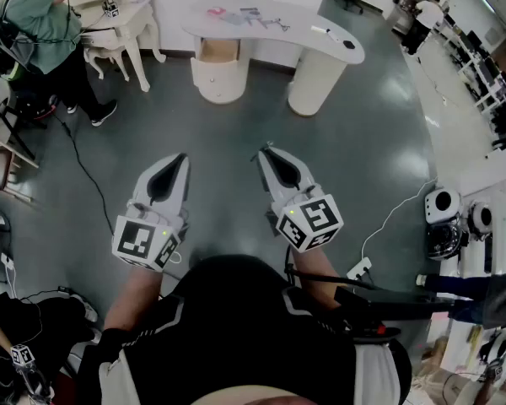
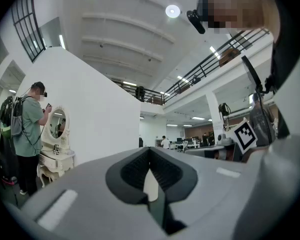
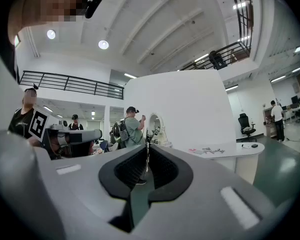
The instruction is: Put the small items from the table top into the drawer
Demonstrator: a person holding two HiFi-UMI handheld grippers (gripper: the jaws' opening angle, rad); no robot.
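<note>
A white curved table [image 1: 308,34] stands across the grey floor, far ahead of both grippers. Small items lie on its top: pink and dark bits [image 1: 236,15], a white stick [image 1: 320,30] and a black piece [image 1: 347,44]. Under its left end is a round pedestal with a tan drawer front [image 1: 218,51]. My left gripper [image 1: 183,156] and right gripper [image 1: 262,151] are held side by side at waist height over the floor, both shut and empty. The right gripper view shows the table [image 3: 230,152] to the right with the items [image 3: 210,150] on it.
A person in a green shirt [image 1: 42,24] stands at a white vanity [image 1: 110,11] at the far left. Cables [image 1: 84,171] run over the floor. White machines [image 1: 445,216] and a power strip [image 1: 358,268] sit at the right.
</note>
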